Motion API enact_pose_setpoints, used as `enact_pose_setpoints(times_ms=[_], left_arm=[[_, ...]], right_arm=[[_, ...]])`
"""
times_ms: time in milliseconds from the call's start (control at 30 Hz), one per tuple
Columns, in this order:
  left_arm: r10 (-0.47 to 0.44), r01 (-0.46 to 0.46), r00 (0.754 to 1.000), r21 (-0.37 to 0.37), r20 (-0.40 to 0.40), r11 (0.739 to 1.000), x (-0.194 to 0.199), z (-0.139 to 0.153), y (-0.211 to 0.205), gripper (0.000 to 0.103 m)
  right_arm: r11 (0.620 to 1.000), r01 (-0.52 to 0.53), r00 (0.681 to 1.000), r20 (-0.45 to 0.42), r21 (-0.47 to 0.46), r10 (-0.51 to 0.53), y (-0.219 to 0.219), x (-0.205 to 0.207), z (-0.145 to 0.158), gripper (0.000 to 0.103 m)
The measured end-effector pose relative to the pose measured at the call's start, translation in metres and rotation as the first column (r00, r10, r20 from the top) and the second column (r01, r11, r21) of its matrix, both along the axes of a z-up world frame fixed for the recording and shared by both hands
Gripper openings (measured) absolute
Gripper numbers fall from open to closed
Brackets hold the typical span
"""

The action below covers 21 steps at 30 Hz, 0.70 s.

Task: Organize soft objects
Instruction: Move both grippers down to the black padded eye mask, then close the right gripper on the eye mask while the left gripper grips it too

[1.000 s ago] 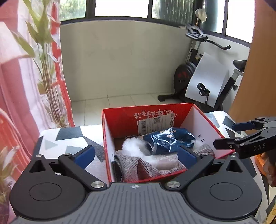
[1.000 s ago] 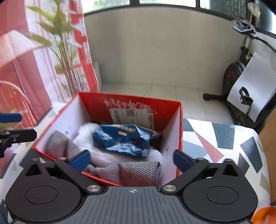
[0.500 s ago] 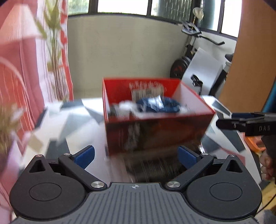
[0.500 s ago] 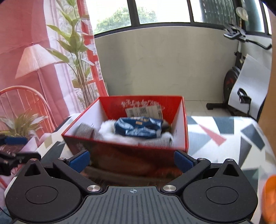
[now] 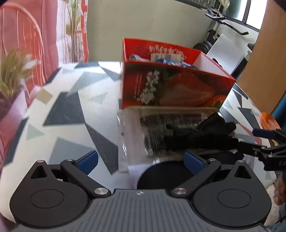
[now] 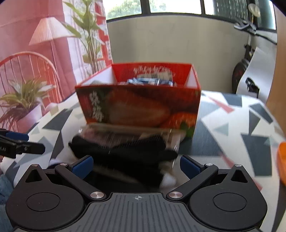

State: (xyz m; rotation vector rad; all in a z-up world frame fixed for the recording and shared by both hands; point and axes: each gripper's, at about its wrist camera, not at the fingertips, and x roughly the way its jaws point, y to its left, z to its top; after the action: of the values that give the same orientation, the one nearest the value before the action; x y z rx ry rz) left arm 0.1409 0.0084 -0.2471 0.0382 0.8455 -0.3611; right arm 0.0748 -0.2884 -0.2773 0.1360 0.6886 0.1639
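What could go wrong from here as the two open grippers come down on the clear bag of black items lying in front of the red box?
1. The clear plastic bag looks slick, so the left gripper may pinch film only and slip off.
2. Black items spill loosely from the bag; lifting it could drop them on the table.
3. The red box stands directly behind the bag; a forward push by the right gripper could shove it.

Daylit room: cream wall under windows, red curtain, potted plant, exercise bike, patterned bench.
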Motion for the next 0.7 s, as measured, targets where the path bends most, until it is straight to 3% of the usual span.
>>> enact_pose_setpoints(times_ms=[233,500,700], left_arm=[[-0.017,0.016,0.998,-0.019,-0.064,1.0,-0.003,-0.016,-0.002,0.101],[-0.045,0.041,0.993,-0.042,-0.112,0.998,-0.007,-0.026,-0.003,0.079],[-0.066,0.062,0.99,-0.041,-0.128,0.997,-0.008,-0.029,-0.006,0.077]], right_arm=[[1.0,0.01,0.999,-0.035,0.009,-0.009,0.0,-0.008,-0.01,0.094],[0.999,0.015,0.997,-0.075,0.038,-0.012,0.0,-0.01,-0.019,0.081],[0.998,0.027,0.994,-0.106,0.061,-0.02,-0.001,-0.007,-0.025,0.075]])
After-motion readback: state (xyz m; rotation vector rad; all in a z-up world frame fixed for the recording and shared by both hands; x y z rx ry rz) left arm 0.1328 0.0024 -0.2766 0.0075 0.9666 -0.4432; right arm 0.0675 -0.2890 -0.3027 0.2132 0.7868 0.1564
